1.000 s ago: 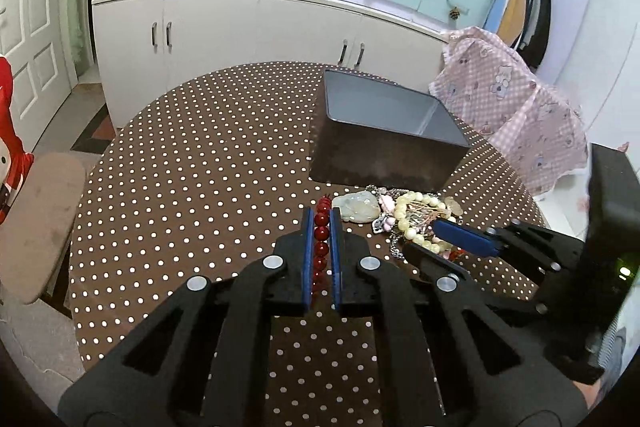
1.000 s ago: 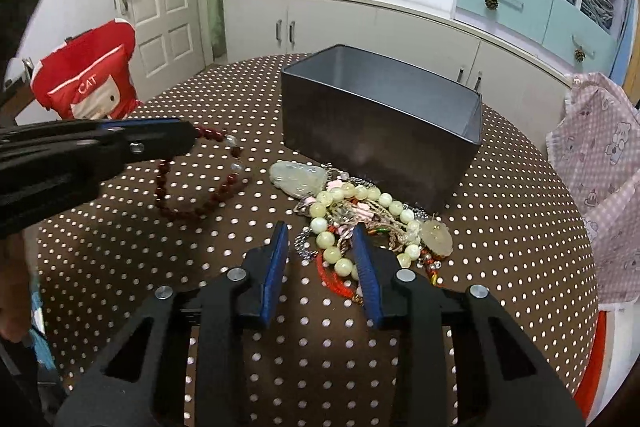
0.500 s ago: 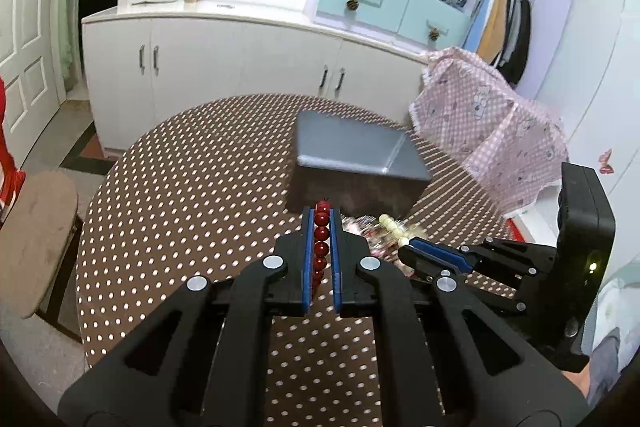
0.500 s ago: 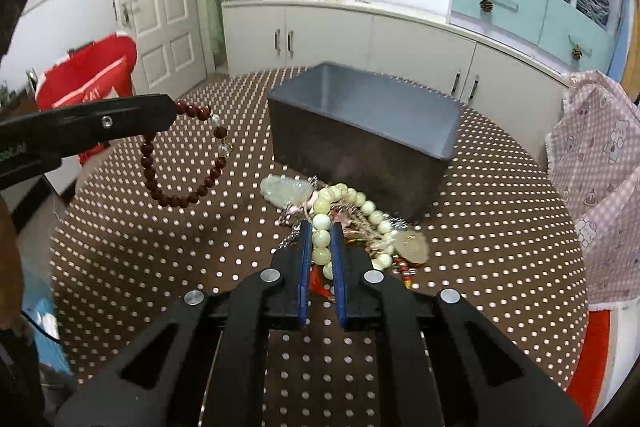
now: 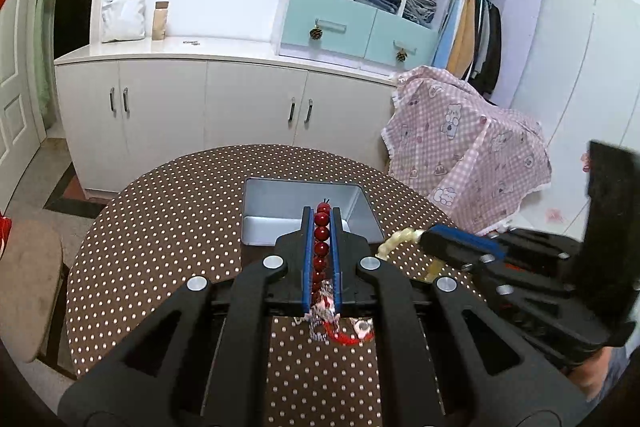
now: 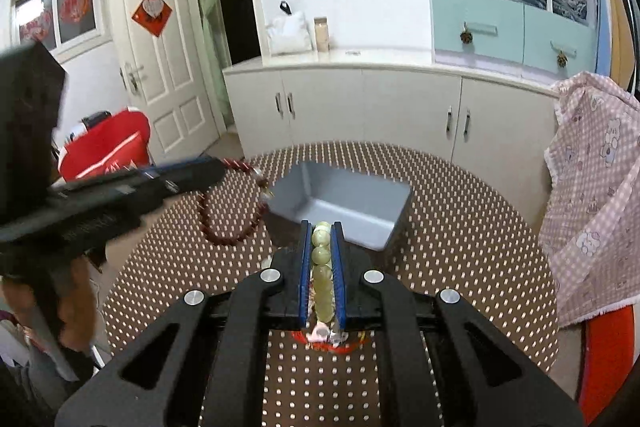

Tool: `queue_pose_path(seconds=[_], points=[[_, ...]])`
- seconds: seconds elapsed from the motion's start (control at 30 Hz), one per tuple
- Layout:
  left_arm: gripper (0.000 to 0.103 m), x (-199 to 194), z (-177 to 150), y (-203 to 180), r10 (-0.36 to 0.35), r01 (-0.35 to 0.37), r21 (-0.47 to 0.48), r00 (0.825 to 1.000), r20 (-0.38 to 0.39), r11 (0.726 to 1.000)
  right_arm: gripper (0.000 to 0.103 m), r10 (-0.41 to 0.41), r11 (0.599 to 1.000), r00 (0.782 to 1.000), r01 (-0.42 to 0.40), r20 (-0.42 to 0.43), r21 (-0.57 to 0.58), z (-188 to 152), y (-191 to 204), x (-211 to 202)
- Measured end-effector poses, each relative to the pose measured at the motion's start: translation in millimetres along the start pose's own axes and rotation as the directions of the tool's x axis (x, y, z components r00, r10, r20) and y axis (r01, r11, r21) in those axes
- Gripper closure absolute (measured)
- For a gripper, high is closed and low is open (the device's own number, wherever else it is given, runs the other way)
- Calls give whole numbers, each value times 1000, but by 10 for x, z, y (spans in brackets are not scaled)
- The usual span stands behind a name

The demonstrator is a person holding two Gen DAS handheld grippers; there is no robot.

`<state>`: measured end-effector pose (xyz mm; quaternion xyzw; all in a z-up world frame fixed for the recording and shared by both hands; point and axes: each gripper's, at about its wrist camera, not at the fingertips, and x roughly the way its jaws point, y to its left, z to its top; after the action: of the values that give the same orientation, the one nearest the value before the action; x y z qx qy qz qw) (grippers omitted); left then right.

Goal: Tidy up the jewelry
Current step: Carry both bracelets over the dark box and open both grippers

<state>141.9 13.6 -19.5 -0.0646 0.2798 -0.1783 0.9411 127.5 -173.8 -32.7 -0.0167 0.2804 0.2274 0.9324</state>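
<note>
Both strings of beads are lifted higher off the dotted table (image 5: 168, 227) than before. The red beads (image 5: 321, 233) are pinched tight in the left gripper (image 5: 321, 223) above the gray box (image 5: 276, 203). The pale green beads (image 6: 321, 255) are squeezed in the right gripper (image 6: 321, 231), near the box.

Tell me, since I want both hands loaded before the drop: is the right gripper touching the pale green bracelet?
Touching. In the right wrist view, the right gripper is shut on the pale green bracelet, its beads pinched between both blue pads.
</note>
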Motion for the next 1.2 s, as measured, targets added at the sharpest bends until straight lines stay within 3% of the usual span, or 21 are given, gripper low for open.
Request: queue_pose_path(seconds=[0.13, 0.43, 0.83, 1.2], points=[[95, 103, 54, 51, 0, 0, -15, 1000, -15, 1000, 95, 37, 999, 999, -37, 19, 13, 97, -19, -8], [95, 223, 109, 97, -34, 33, -36, 999, -29, 999, 95, 39, 998, 998, -42, 57, 36, 204, -29, 10], [95, 442, 350, 138, -12, 11, -46, 1000, -14, 999, 95, -24, 999, 991, 27, 131, -23, 775, -53, 7], [95, 711, 447, 216, 4, -7, -58, 999, -52, 998, 95, -36, 998, 986, 42, 164, -39, 993, -84, 88]])
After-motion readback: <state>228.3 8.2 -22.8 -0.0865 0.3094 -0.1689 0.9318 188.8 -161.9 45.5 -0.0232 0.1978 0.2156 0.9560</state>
